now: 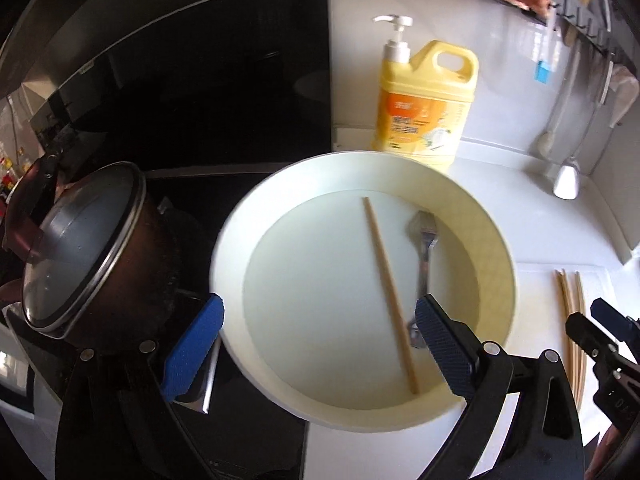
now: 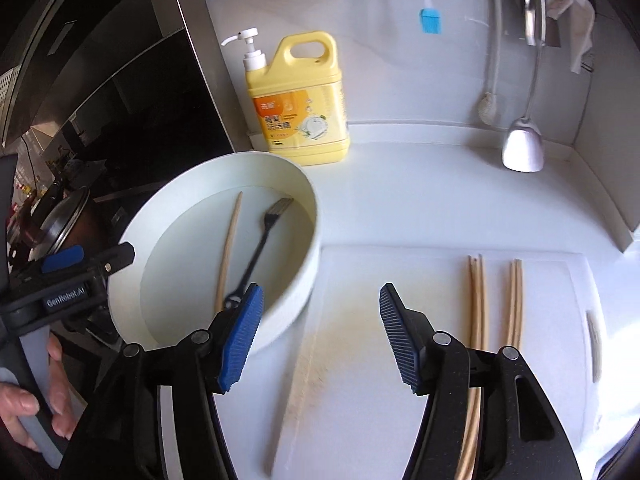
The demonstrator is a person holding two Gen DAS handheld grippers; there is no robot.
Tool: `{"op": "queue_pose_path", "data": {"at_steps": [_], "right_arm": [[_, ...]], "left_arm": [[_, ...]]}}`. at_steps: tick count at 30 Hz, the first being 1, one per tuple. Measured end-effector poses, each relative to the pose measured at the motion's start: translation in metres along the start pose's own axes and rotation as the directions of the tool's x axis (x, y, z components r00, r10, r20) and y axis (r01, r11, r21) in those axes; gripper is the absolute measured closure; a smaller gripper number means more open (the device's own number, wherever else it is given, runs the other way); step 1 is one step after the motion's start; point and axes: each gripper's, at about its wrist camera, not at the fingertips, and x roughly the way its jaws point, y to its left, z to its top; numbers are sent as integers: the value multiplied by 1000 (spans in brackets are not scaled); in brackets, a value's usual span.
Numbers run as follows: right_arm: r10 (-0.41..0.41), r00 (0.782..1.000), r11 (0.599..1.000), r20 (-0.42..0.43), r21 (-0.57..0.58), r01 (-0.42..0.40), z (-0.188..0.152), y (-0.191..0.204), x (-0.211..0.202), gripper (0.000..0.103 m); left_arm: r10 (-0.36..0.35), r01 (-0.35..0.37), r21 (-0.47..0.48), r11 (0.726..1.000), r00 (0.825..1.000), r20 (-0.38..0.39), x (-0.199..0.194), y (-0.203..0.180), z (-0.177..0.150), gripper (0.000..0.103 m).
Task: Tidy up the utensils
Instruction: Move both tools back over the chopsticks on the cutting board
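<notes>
A white round basin (image 1: 496, 248) holds one wooden chopstick (image 1: 390, 292) and a dark-handled fork (image 1: 424, 248). My left gripper (image 1: 320, 304) hangs open over the basin's near side, with nothing between its blue pads. In the right wrist view the same basin (image 2: 316, 216), chopstick (image 2: 228, 248) and fork (image 2: 260, 248) lie to the left. My right gripper (image 2: 320, 292) stands open and empty above the white cutting board (image 2: 400, 272), its left pad over the basin's rim. Two pairs of chopsticks (image 2: 476, 300) lie side by side on the board, right of the gripper.
A yellow detergent bottle (image 2: 298, 112) stands behind the basin. A brown pot with a glass lid (image 1: 80, 248) sits on the black stove to the left. A ladle (image 2: 522, 148), a brush and a blue basting brush (image 2: 430, 20) hang on the back wall. A hand (image 2: 24, 408) holds the left gripper.
</notes>
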Motion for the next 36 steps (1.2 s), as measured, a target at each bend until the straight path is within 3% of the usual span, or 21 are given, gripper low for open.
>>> {"op": "queue_pose_path", "data": {"at_steps": [6,11,19,22,27,36], "right_arm": [[-88,996,992,-15,87,89,-40,-63,-36,43],[-135,990,980,-33,141,139,-61,-119,-49,43],[-130,990,980,-47,145,136,-77,-188,-44,43],[-104,993,988,-56,111,110,-77,-198,-35,43],[-86,995,994,-57,67,90,-73,-199,-18,43],[-86,995,985,-51,148,93,-76,-198,11,43]], "left_arm": [[-119,121,65,991,992,-29,-14,-57,-11,8],[-168,170,95,981,985,-28,-20,-113,-23,8],[-122,129,85,988,989,-82,-10,-190,-59,8],[-85,92,72,993,992,-92,-7,-208,-70,8],[-85,90,50,995,991,-99,1,-225,-78,8],[-113,117,45,992,991,-74,25,-227,-81,8]]}}
